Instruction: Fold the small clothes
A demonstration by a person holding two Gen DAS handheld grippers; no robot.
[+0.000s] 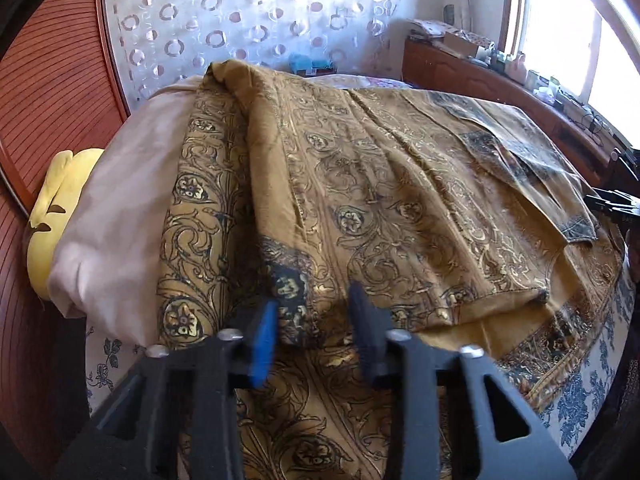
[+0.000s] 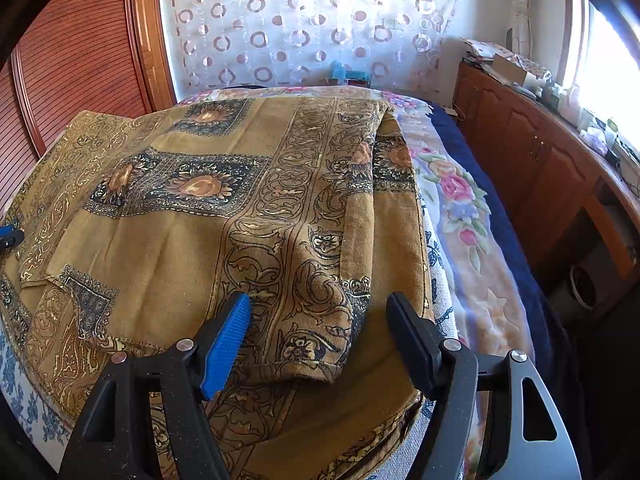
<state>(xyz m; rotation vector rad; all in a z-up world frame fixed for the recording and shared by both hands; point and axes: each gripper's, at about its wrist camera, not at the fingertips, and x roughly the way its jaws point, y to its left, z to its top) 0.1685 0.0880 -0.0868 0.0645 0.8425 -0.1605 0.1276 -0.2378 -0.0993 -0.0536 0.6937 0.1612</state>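
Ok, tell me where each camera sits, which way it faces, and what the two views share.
Left wrist: on the left gripper, looking down along its fingers at the near hem of the patterned mustard cloth, which lies between the narrowed jaws; the right gripper's tip shows at the picture's right edge.
Right wrist: on the right gripper, jaws wide over the cloth's folded corner; the left gripper's blue tip shows at the picture's left edge.
Shared: the cloth, the circle-patterned curtain, the wooden cabinet.

A mustard-gold garment with black scrollwork lies folded and rumpled across the bed.
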